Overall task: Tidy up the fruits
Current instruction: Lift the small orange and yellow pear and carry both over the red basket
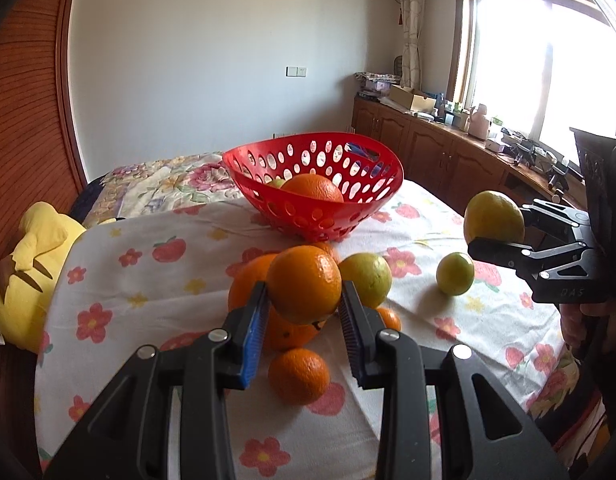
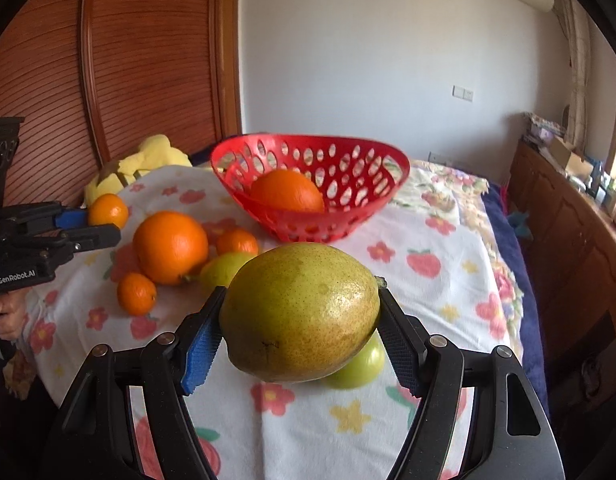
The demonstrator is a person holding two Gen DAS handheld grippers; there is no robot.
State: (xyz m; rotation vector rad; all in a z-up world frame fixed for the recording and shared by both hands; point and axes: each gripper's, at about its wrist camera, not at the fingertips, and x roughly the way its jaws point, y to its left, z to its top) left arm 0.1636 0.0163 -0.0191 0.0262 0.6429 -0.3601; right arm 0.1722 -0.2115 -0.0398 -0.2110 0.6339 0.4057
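My left claw (image 1: 303, 312) clenched a small orange (image 1: 303, 284); my right claw (image 2: 299, 336) gripped a pear (image 2: 299, 312), jaws wider.

Red basket (image 1: 316, 216), floral white cloth (image 1: 155, 280), orange tangerine (image 1: 303, 284)

Each fisheye looks forward and down along its own gripper's fingers, close over the table. Both views share the perforated red plastic basket (image 1: 314, 196) (image 2: 310, 184) at upper centre.

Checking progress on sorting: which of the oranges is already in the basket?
The big orange inside the red basket; the other oranges lie on the cloth or sit in the left gripper.
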